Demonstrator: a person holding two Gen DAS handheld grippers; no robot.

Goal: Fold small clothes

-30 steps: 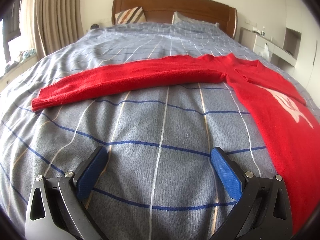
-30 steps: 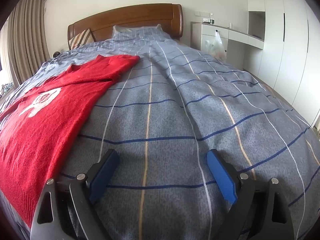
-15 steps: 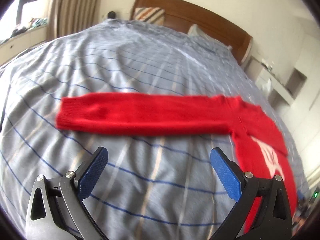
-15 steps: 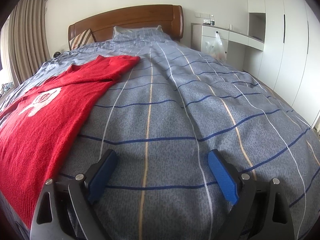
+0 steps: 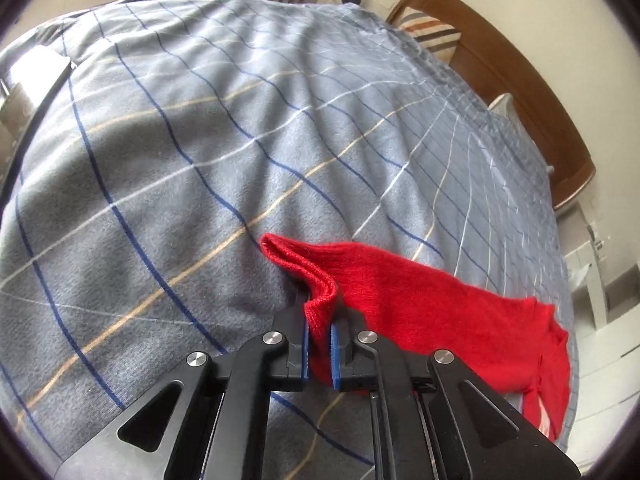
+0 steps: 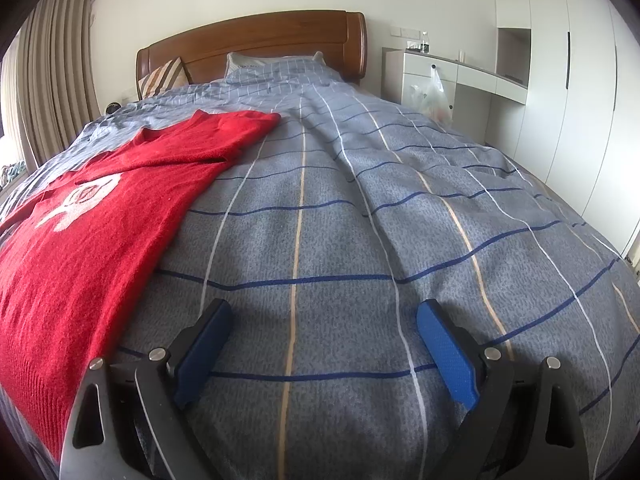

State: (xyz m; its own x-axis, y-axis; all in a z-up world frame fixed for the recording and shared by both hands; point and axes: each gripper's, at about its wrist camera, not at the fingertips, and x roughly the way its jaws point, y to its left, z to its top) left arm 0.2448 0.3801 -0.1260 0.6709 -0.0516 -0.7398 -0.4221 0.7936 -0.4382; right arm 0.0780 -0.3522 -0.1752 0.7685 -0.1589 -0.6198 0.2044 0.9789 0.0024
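Note:
A red knit sweater (image 6: pixel 100 208) with a white print lies flat on the bed, filling the left side of the right wrist view. In the left wrist view its long sleeve (image 5: pixel 420 300) stretches off to the right. My left gripper (image 5: pixel 319 354) is shut on the ribbed cuff of that sleeve, and the red knit bunches up between the blue pads. My right gripper (image 6: pixel 324 356) hovers open over bare bedspread to the right of the sweater's body, nothing between its fingers.
The bed has a grey-blue checked cover (image 6: pixel 400 220), a wooden headboard (image 6: pixel 260 40) and pillows. Curtains (image 6: pixel 44 80) hang on the left. White drawers (image 6: pixel 424 80) with a plastic bag and tall wardrobes (image 6: pixel 580 80) stand on the right.
My left gripper swung to the sleeve's end, rolled, and closed on the cuff; it was open over bare bedspread before. The right gripper has stayed where it was.

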